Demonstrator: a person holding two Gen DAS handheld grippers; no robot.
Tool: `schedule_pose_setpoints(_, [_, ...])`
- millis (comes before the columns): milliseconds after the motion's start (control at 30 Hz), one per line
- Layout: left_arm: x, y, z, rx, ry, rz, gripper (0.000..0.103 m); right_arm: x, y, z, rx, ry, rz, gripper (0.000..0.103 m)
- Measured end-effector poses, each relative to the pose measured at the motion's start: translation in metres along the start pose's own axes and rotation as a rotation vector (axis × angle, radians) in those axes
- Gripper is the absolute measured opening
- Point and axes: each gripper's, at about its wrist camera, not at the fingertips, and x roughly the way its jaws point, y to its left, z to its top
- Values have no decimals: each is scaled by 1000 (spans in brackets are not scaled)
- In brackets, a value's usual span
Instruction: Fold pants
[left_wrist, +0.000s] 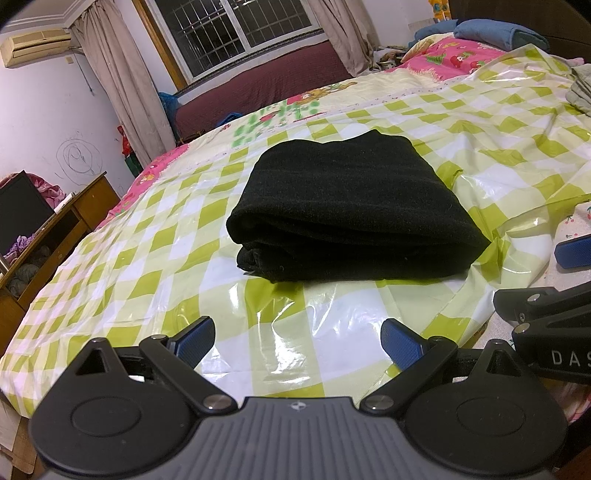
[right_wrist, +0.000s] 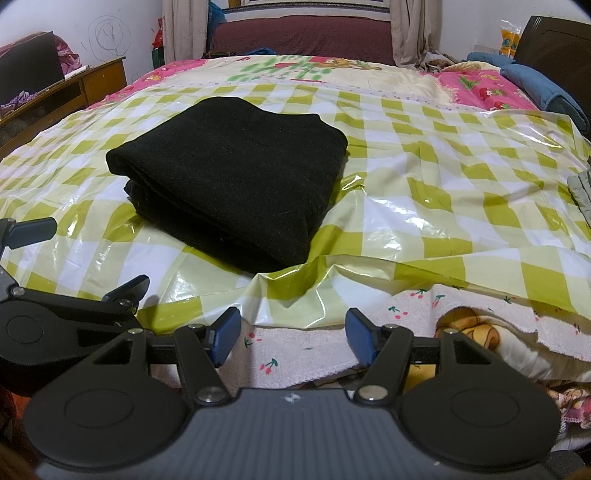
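Both hand-held grippers hung spread with nothing between their blue pads: the left hand-held gripper (left_wrist: 297, 341) over the plastic sheet (left_wrist: 147, 266), the right hand-held gripper (right_wrist: 293, 334) at the bed's near edge above a cherry-print cloth (right_wrist: 306, 350). Just beyond them, the black pants (left_wrist: 347, 210) lay folded into a thick rectangle on the green-checked sheet covering the bed (right_wrist: 258, 74).

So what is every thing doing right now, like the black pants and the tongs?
Black pants: folded into a thick bundle, lying flat on the sheet.
Checked plastic sheet: spread over the bed, wrinkled.
Left tongs: open, empty, short of the pants.
Right tongs: open, empty.
Curtains: drawn aside.
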Motion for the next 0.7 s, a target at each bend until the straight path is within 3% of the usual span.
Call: schedule_pose_setpoints(700, [0, 0, 0, 3, -4, 3, 103, 0, 0, 0, 0, 0, 0, 64])
